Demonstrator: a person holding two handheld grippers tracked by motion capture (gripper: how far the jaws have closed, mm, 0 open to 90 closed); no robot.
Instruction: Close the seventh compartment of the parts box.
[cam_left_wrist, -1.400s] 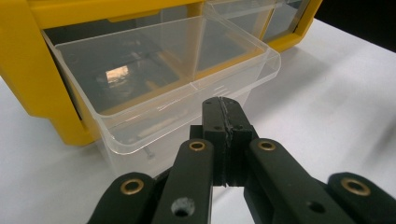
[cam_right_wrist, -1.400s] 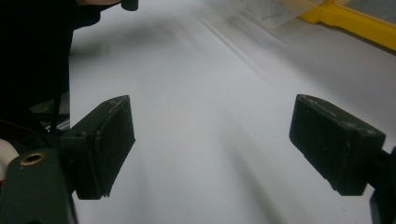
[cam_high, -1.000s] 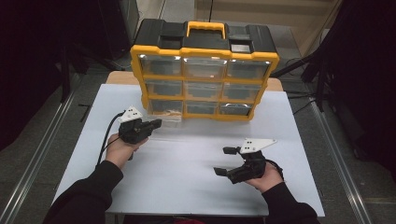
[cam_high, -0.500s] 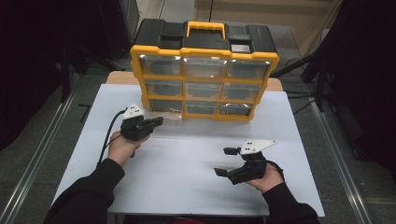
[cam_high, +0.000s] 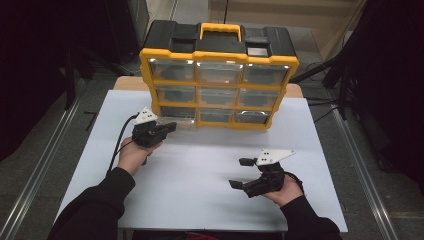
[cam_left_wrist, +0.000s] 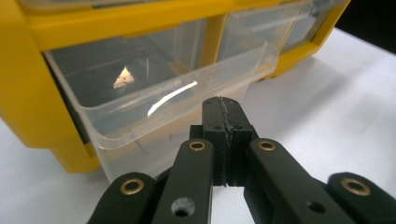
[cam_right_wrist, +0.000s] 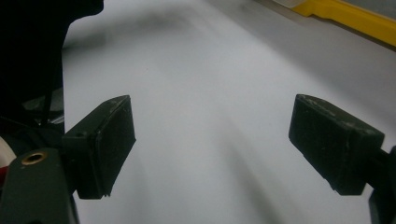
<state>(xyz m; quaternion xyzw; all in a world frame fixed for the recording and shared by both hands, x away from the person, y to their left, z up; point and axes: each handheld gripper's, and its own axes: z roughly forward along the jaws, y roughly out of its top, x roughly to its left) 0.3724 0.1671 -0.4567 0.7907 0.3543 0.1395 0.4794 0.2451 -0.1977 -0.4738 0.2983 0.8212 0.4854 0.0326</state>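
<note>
Drawer (cam_left_wrist: 187, 98) pulled partway from organizer (cam_high: 218, 75), lower left of its front, long axis crosswise.
Left gripper (cam_left_wrist: 223, 108) jaws pressed together just before its lip; right gripper (cam_high: 241, 173) jaws spread over table (cam_high: 200, 170). Left gripper view reveals clear walls.

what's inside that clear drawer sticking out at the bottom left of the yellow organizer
The clear drawer looks mostly empty through its front; a pale triangular shape shows there, perhaps a reflection. The shut left gripper hides its lower front.

Left gripper (cam_high: 169, 127) raised forward, jaws pressed together, tips level. Right gripper (cam_high: 239, 173) held low, jaws spread wide, pointing left.
</note>
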